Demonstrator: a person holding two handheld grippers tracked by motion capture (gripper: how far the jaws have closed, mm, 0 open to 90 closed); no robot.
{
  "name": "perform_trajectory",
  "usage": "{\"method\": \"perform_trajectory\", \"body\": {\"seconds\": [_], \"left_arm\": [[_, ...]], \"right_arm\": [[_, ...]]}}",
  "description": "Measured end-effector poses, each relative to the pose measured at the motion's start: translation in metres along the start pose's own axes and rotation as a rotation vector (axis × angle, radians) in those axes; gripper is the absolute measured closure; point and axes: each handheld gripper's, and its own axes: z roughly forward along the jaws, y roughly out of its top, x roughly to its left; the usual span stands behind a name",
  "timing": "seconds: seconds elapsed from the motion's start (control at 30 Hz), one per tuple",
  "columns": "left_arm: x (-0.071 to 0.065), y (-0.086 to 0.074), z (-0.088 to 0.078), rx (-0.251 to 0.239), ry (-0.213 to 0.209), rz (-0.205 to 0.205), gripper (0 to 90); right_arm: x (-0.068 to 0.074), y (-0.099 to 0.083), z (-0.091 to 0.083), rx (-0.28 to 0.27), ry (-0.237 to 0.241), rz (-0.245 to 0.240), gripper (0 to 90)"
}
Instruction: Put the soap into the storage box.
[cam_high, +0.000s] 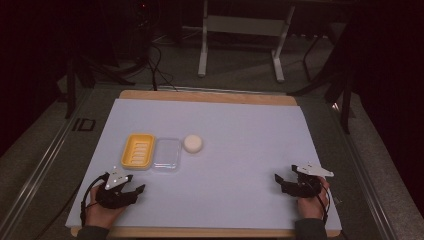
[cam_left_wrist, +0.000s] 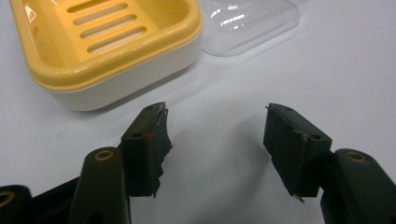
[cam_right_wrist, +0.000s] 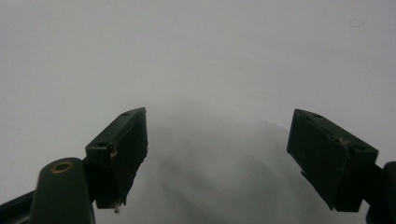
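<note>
Slotted yellow plastic soap dish

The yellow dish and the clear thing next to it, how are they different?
The yellow soap dish is opaque, with a slotted yellow insert over a cream base; the clear lid is see-through plastic with no slots. The soap dish lies farthest left in the high view, while the lid sits between it and the round white soap. In the left gripper view the dish lies nearer the open jaws than the lid. Both are rounded rectangles of similar size, resting on the white table sheet.
</note>
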Motion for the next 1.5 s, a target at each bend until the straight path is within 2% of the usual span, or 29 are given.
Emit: {"method": "perform_trajectory", "body": {"seconds": [0.07,0.13,0.2,0.23,0.27,0.33,0.47,0.6,0.93,1.03,1.23,1.5], "left_arm": [[-0.001,0.0,0.0,-0.007,-0.002,-0.006,39.7],[-0.003,0.002,0.0,-0.002,-0.004,-0.006,39.1],[-0.007,0.004,0.0,0.007,0.01,0.024,39.1],[-0.007,0.004,0.0,0.007,0.01,0.024,39.2],[-0.009,0.005,0.0,0.013,-0.007,0.027,39.2],[-0.01,0.007,0.001,0.024,-0.007,0.04,39.3],[-0.01,0.012,-0.001,0.019,-0.037,0.049,40.1],[-0.01,0.018,-0.002,0.03,-0.064,0.079,40.5],[-0.008,0.03,0.001,0.057,-0.107,0.122,40.5],[-0.007,0.036,-0.001,0.063,-0.134,0.127,40.4],[-0.005,0.047,-0.004,0.087,-0.129,0.171,40.0],[0.0,0.058,-0.005,0.1,-0.137,0.192,39.4]], "right_arm": [[0.001,0.0,0.0,0.004,-0.011,-0.004,20.1],[0.004,0.0,0.001,0.009,-0.029,-0.031,19.8],[0.007,0.0,0.002,0.015,-0.054,-0.052,19.8],[0.007,0.0,0.002,0.015,-0.054,-0.052,19.8],[0.008,0.0,0.002,0.014,-0.063,-0.059,19.8],[0.009,0.0,0.001,0.011,-0.076,-0.065,19.8],[0.011,-0.001,0.0,0.003,-0.071,-0.078,19.8],[0.012,-0.001,0.001,0.002,-0.075,-0.097,19.8],[0.013,-0.001,0.0,-0.003,-0.075,-0.101,19.8],[0.013,-0.001,0.0,-0.004,-0.073,-0.105,19.8],[0.013,-0.001,0.0,-0.004,-0.074,-0.106,19.9],[0.013,-0.002,0.0,-0.007,-0.076,-0.105,19.8]]}}
